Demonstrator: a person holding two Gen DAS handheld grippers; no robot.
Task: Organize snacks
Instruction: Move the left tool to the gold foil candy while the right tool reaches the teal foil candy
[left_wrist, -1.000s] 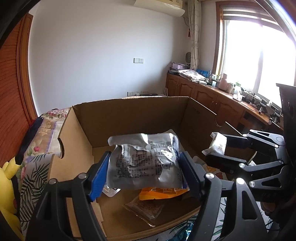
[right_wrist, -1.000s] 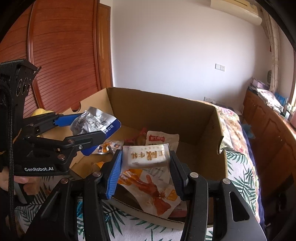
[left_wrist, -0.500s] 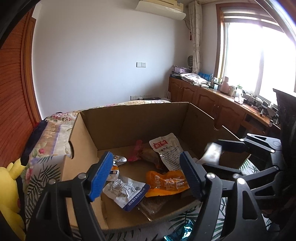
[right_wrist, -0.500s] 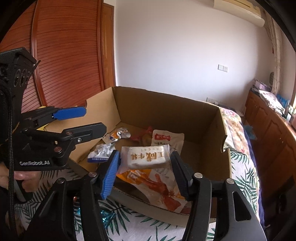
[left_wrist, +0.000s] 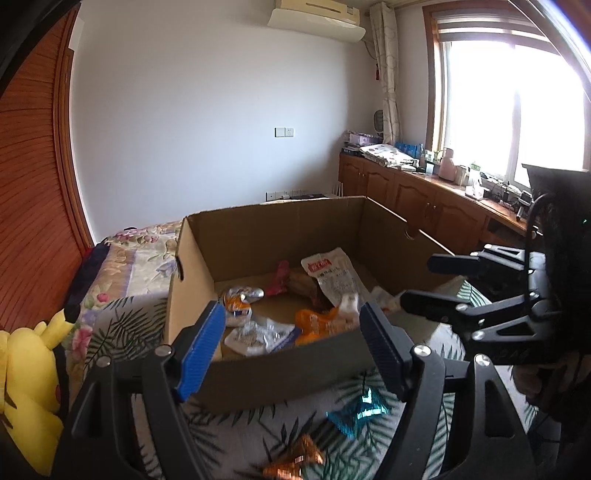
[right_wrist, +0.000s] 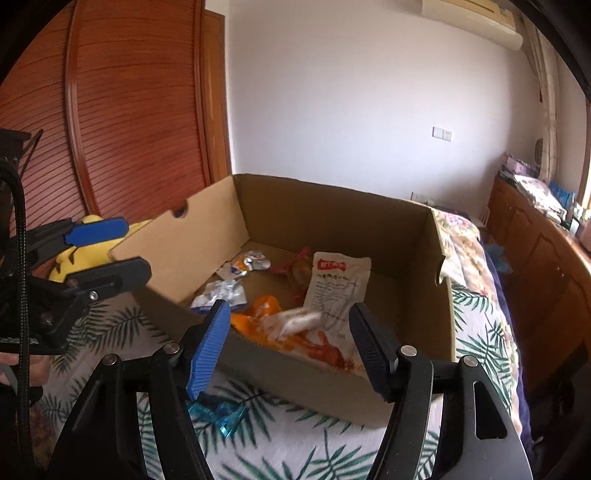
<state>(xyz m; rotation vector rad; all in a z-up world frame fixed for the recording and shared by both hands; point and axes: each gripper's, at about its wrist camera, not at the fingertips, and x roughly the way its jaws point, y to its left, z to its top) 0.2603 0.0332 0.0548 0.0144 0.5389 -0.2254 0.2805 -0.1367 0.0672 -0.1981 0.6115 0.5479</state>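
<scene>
Dropped snack pkt (right_wrist: 297, 320) in box (right_wrist: 441, 295), beyond fingers (right_wrist: 208, 343).

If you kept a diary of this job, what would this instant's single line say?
left gripper: open, empty | right gripper: open, empty | cardboard box: holds snack packets | teal packet: on bedspread outside box

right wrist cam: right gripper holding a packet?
No. The right gripper has its jaws spread with nothing between them; a blurred white packet is down in the cardboard box.
</scene>
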